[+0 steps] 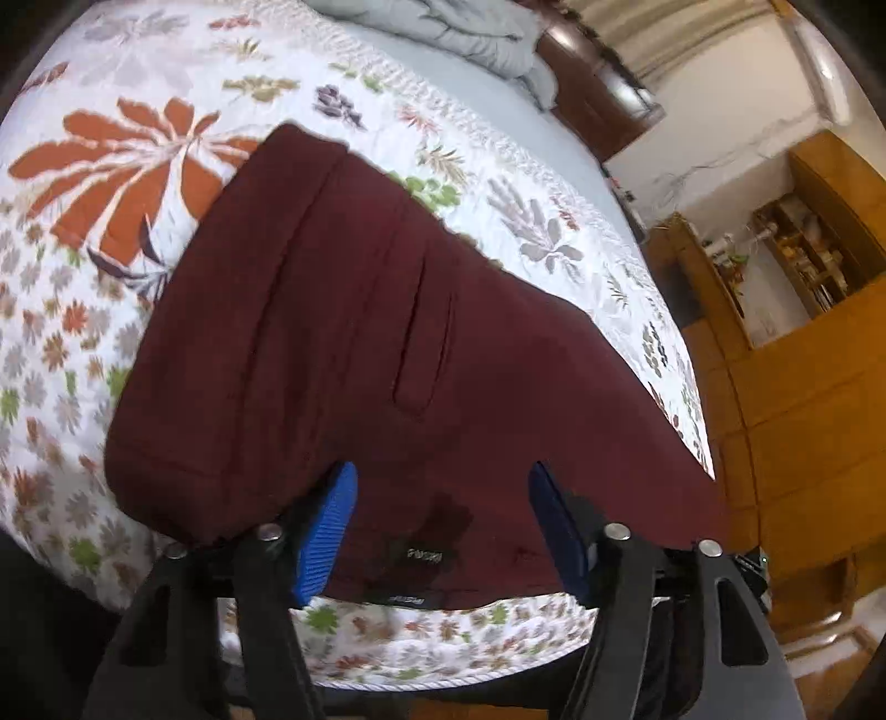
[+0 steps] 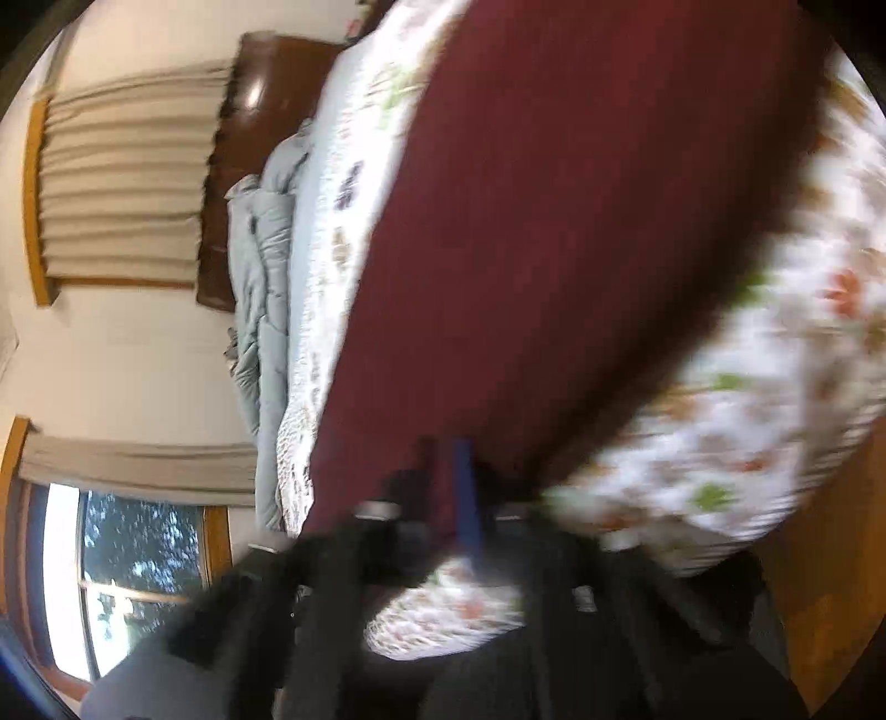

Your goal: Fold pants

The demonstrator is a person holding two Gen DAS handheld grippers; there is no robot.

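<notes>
Pants (image 1: 354, 343) folded into a thick bundle near the bed's (image 1: 138, 66) front edge. Left gripper (image 1: 440, 531) half open, nothing pinched. Right gripper (image 2: 462, 498) clamped shut, apparently empty. Maybe one tidy-up fold left.

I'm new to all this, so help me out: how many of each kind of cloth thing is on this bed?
Maroon pants: 1
Floral quilt: 1
Grey comforter: 1
Total: 3
</notes>
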